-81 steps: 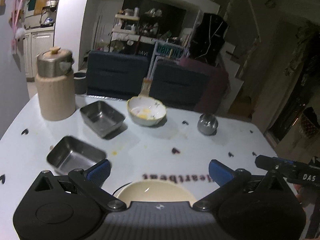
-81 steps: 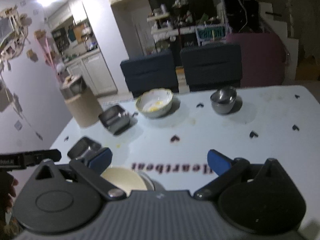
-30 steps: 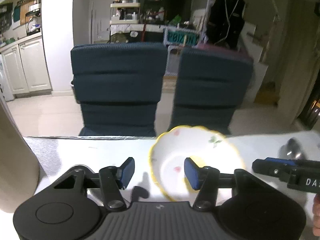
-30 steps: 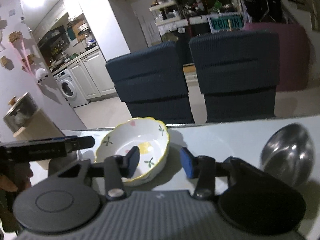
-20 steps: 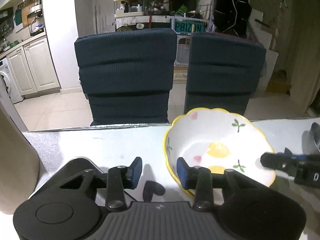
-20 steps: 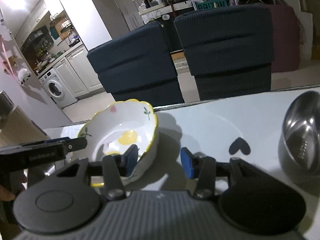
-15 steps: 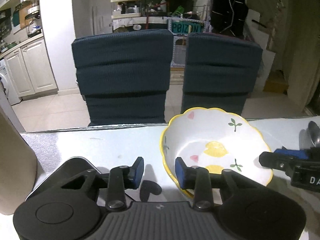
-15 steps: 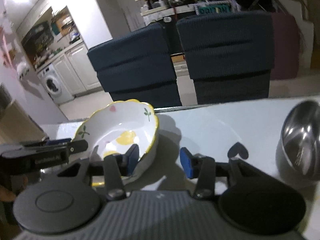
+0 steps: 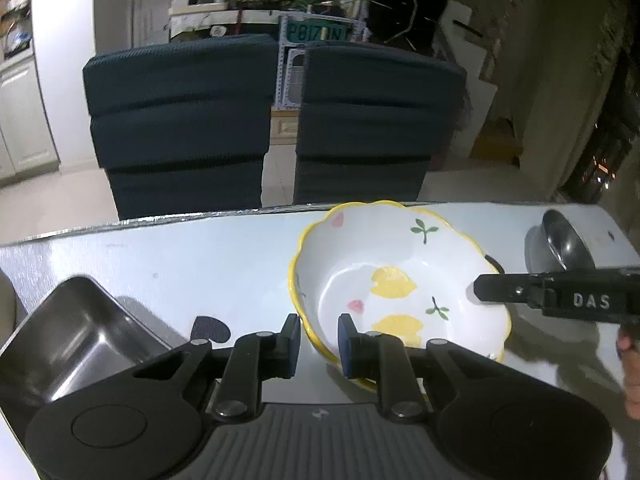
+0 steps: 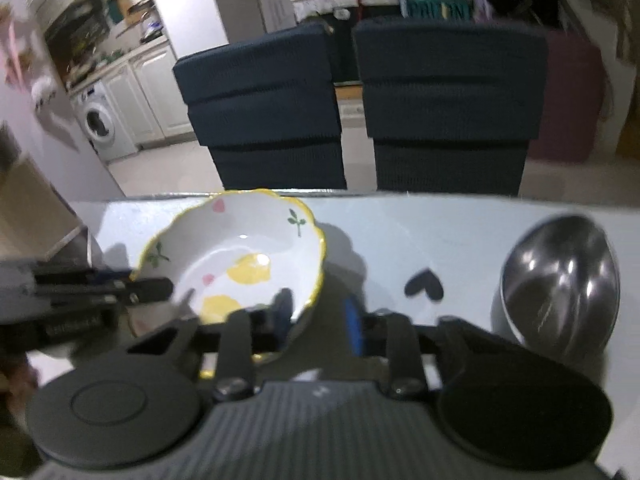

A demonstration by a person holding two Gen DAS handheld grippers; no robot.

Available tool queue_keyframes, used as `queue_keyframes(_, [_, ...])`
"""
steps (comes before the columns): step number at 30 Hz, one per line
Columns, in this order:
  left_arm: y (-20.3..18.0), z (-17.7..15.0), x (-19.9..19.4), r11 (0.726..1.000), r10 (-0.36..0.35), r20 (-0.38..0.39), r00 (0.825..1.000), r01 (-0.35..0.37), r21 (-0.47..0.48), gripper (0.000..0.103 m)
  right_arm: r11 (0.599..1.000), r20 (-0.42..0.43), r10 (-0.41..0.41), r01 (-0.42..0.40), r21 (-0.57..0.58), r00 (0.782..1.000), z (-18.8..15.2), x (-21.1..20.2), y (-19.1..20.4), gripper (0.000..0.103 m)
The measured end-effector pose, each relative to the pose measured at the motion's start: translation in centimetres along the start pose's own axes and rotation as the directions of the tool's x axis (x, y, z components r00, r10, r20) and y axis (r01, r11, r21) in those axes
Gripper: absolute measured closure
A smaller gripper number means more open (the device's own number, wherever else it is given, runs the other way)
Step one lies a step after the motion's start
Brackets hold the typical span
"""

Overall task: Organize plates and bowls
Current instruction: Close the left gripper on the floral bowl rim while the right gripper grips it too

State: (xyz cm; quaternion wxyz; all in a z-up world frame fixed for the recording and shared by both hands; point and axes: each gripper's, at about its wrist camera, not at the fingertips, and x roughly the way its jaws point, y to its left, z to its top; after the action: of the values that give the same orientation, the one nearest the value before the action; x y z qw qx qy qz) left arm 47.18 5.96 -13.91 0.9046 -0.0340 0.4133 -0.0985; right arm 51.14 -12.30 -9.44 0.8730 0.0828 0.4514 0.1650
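A white ceramic bowl [image 9: 400,280] with a yellow scalloped rim and lemon prints sits near the table's far edge. My left gripper [image 9: 319,340] straddles its near-left rim, one finger inside and one outside, jaws narrow but with a gap left. My right gripper [image 10: 316,316] straddles the bowl's [image 10: 240,256] right rim, left finger inside the bowl, right finger outside, also with a gap. Each gripper shows in the other's view beside the bowl.
A steel rectangular tray [image 9: 76,344] lies left of the bowl. A round steel bowl [image 10: 560,280] stands to the right, also in the left wrist view [image 9: 564,244]. Two dark blue chairs [image 9: 272,120] stand behind the table's far edge [image 9: 160,222].
Both grippers came forward from the near side of the table to the lemon bowl and narrowed their jaws around its rim. The bowl has shifted slightly.
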Motion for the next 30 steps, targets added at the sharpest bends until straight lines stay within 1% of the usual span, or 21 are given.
queue_keyframes(1, [0.1, 0.0, 0.1, 1.0, 0.0, -0.003, 1.0, 0.0, -0.015, 0.081, 0.999, 0.005, 0.008, -0.009, 0.039, 1.0, 0.1, 0.1, -0.3, 0.086])
queue_keyframes(4, [0.2, 0.4, 0.5, 0.999, 0.016, -0.03, 0.999, -0.017, -0.048, 0.081, 0.994, 0.005, 0.009, -0.009, 0.109, 1.0, 0.2, 1.0, -0.7, 0.087])
queue_keyframes(8, [0.4, 0.7, 1.1, 0.992, 0.038, -0.057, 0.998, -0.045, -0.12, 0.081, 0.995, 0.014, -0.022, 0.021, 0.096, 1.0, -0.1, 1.8, -0.1, 0.089])
queue_keyframes(9, [0.3, 0.7, 1.1, 0.991, 0.039, -0.057, 0.998, -0.046, -0.123, 0.083, 0.996, 0.023, -0.034, 0.032, 0.087, 0.999, -0.3, 1.9, 0.1, 0.089])
queue_keyframes(10, [0.3, 0.7, 1.1, 0.991, 0.031, -0.053, 0.998, -0.037, -0.126, 0.087, 0.996, 0.03, -0.041, 0.039, 0.078, 0.999, -0.4, 1.7, 0.4, 0.089])
queue_keyframes(15, [-0.2, 0.5, 0.8, 0.993, 0.048, -0.044, 0.998, -0.052, -0.105, 0.089, 0.997, 0.049, -0.048, 0.045, 0.068, 0.998, -0.9, 1.3, 0.4, 0.09])
queue_keyframes(19, [-0.7, 0.3, 0.3, 0.994, 0.052, -0.023, 0.998, -0.054, -0.09, 0.091, 0.996, 0.04, -0.052, 0.049, 0.073, 0.998, -1.1, 0.9, 0.4, 0.09])
queue_keyframes(22, [-1.3, 0.4, -0.6, 0.995, 0.056, 0.003, 0.998, -0.055, -0.079, 0.093, 0.995, 0.039, -0.05, 0.046, 0.087, 0.998, -1.2, 0.2, 0.3, 0.09])
queue_keyframes(25, [-2.0, 0.3, -2.3, 0.994, 0.055, 0.016, 0.998, -0.053, -0.101, 0.095, 0.994, 0.053, -0.036, 0.03, 0.107, 0.998, -1.5, -1.0, 0.0, 0.091])
queue_keyframes(30, [-3.6, -0.6, -6.0, 0.992, 0.051, 0.038, 0.998, -0.046, -0.114, 0.095, 0.993, 0.072, -0.026, 0.017, 0.113, 0.997, -2.2, -4.5, 0.3, 0.091])
